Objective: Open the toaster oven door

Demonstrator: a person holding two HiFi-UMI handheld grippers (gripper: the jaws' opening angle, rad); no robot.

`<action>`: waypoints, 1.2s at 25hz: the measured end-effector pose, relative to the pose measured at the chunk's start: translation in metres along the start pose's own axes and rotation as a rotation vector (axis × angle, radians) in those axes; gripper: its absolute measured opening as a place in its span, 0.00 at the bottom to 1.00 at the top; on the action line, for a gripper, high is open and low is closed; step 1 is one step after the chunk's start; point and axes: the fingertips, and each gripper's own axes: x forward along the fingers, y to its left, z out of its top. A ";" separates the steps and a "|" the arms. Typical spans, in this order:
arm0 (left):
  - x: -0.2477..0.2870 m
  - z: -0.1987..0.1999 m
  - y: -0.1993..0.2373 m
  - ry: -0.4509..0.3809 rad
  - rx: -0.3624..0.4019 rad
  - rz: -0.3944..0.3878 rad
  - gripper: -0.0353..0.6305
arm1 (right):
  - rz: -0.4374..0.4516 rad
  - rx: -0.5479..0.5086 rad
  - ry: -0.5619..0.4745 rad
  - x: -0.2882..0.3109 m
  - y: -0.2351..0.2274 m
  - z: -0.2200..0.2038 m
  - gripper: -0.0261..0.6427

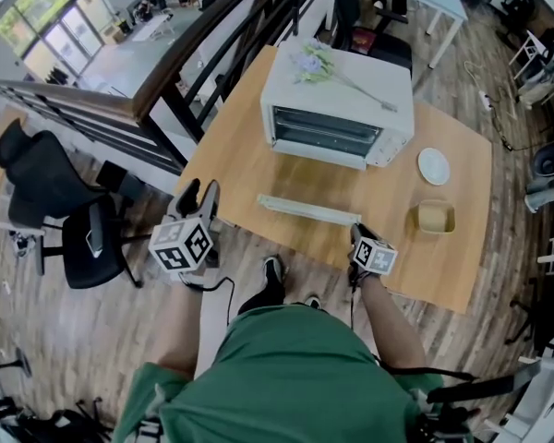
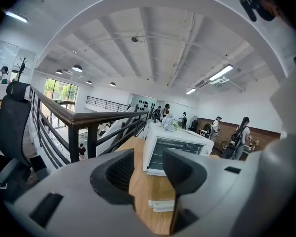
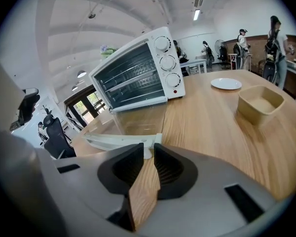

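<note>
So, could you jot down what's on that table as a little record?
oven: white, on wooden table, flowers on top
door: glass, folded down flat, open
handle: along door's front edge
plate: right of oven
bowl: in front of plate
left gripper: jaws apart, empty
right gripper: jaws narrowly apart, tips near handle's end, gripping nothing

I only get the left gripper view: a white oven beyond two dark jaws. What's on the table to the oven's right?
Observer: A small white plate; the head view shows it.
Operator: Anything else there?
Observer: A tan square bowl, nearer the person than the plate.
Operator: Where's the other gripper?
Observer: The right gripper sits at the right end of the handle on the lowered oven door, its jaws slightly apart.
</note>
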 end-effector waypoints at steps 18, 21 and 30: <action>-0.033 0.002 -0.090 -0.063 0.048 -0.057 0.34 | 0.114 -0.108 -0.485 -0.156 0.022 0.168 0.12; -0.045 0.008 -0.104 -0.086 0.070 -0.058 0.34 | 0.147 -0.181 -0.578 -0.194 0.039 0.191 0.12; -0.077 0.042 -0.138 -0.182 0.092 -0.077 0.34 | 0.242 -0.331 -0.719 -0.272 0.093 0.225 0.12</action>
